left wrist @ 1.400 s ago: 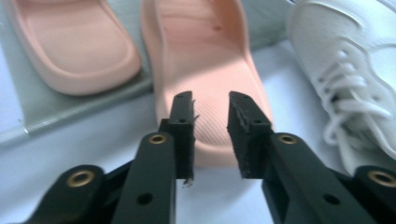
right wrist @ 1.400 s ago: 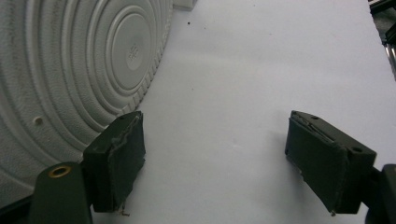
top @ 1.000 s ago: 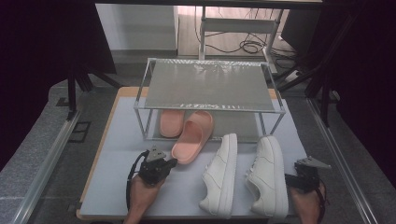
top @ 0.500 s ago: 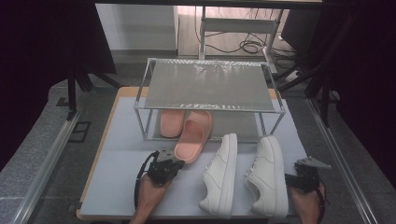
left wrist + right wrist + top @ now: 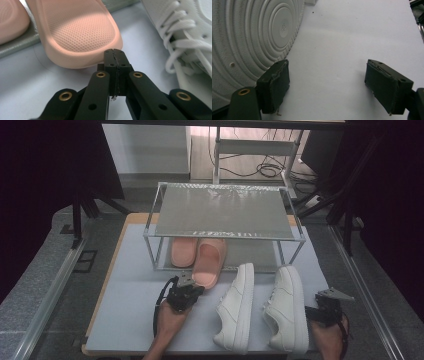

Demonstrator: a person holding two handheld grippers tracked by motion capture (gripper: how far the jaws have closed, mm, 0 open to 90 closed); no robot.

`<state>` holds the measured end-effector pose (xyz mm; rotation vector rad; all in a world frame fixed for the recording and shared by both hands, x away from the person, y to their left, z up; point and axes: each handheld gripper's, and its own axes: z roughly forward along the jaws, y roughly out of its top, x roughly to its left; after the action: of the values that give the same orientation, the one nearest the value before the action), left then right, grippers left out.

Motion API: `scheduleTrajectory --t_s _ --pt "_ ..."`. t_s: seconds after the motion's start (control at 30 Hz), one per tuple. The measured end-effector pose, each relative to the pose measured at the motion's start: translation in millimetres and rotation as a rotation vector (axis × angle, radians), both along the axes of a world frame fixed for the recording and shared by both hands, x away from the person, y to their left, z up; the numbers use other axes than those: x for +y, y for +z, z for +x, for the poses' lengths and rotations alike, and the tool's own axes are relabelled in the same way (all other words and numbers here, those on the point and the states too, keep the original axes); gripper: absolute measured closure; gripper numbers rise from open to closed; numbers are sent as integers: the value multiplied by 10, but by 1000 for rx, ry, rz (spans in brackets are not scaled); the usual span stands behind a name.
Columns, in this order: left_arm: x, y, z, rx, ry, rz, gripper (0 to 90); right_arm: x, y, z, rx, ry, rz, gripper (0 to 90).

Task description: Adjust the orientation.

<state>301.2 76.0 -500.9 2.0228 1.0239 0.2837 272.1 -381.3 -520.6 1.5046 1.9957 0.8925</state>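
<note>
Two pink slippers lie at the front of a metal shoe rack's (image 5: 225, 234) lower shelf; the right slipper (image 5: 208, 262) (image 5: 75, 30) sticks out onto the grey mat, the left slipper (image 5: 182, 252) (image 5: 10, 22) sits beside it. My left gripper (image 5: 187, 287) (image 5: 115, 56) is shut with nothing between its jaws, its tips just short of the right slipper's toe. Two white sneakers lie tipped on the mat: one (image 5: 237, 305) (image 5: 187, 37) in the middle, another (image 5: 287, 307) to its right. My right gripper (image 5: 327, 307) (image 5: 327, 85) is open beside that sneaker's ribbed sole (image 5: 249, 35).
The grey mat (image 5: 130, 305) covers a wooden table top. The rack's top shelf (image 5: 225, 210) is bare metal mesh. Dark stands and cables stand behind and beside the table. Metal rails run along both sides of the floor.
My left gripper has moved forward and to the right across the mat, up to the right slipper's toe. The right gripper has stayed where it was.
</note>
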Motion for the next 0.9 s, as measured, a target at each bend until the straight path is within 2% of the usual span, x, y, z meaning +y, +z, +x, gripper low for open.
scheduleTrajectory --t_s 0.63,0.77,0.9 --pt "-161 -42 392 -11 37 16 897 0 0 0 0 0 0 203" --pt "-207 -43 462 -6 57 19 897 -1 2 0 2 1 -1 203" --pt "-245 -44 548 -14 66 42 897 -2 2 -1 2 2 -1 203"
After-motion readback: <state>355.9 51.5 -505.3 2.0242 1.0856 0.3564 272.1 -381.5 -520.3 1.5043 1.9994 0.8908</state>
